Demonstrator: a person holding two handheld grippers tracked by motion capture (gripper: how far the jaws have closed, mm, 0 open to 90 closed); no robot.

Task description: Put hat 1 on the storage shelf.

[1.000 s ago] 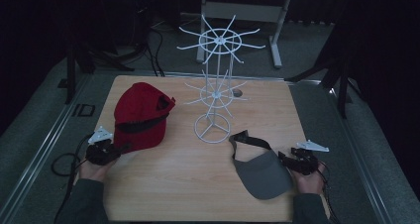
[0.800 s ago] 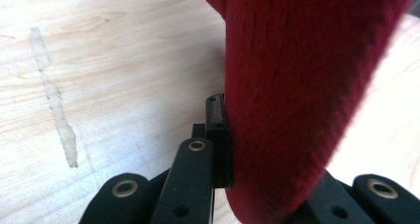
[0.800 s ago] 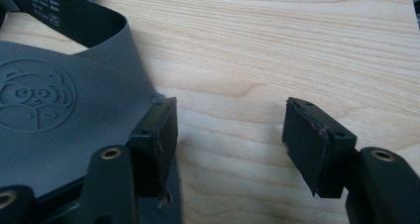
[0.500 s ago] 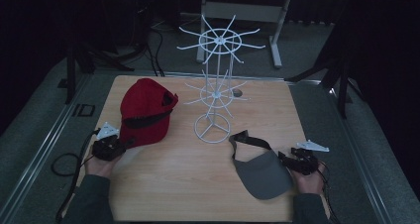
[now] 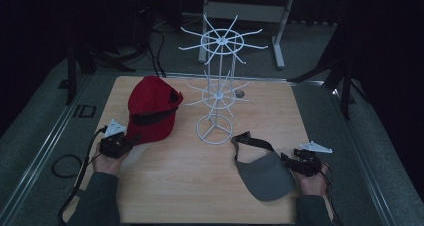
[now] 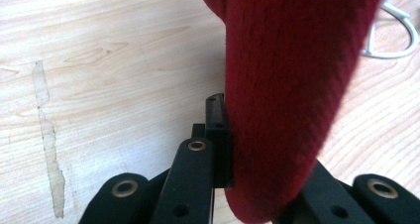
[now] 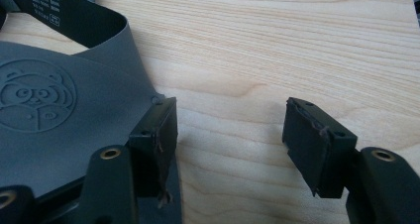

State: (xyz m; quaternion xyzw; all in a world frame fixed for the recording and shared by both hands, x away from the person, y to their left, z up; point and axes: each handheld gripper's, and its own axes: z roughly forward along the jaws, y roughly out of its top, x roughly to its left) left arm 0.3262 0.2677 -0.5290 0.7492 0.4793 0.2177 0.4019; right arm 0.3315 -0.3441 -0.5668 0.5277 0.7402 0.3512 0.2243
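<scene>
Left claw [image 6: 225, 149] pinching coarse-woven red cap [image 6: 287, 85]

White wire rack [image 5: 219, 86] stood upper centre of the frame on the wooden table [image 5: 200, 186]. Small grey disc [image 5: 239, 93] sat just right of it. Metal frame [image 5: 250, 11] stood top centre, behind the table.

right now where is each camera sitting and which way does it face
High view: above the person's side, facing forward and down on the light wooden table; forearms, left gripper and right gripper show.
Left gripper view: rides the left gripper, looking along black jaws shut on the red fabric cap.
Right gripper view: rides the right gripper, jaws open beside the grey rubbery visor.
Shared: the high view also shows cap and visor.
</scene>
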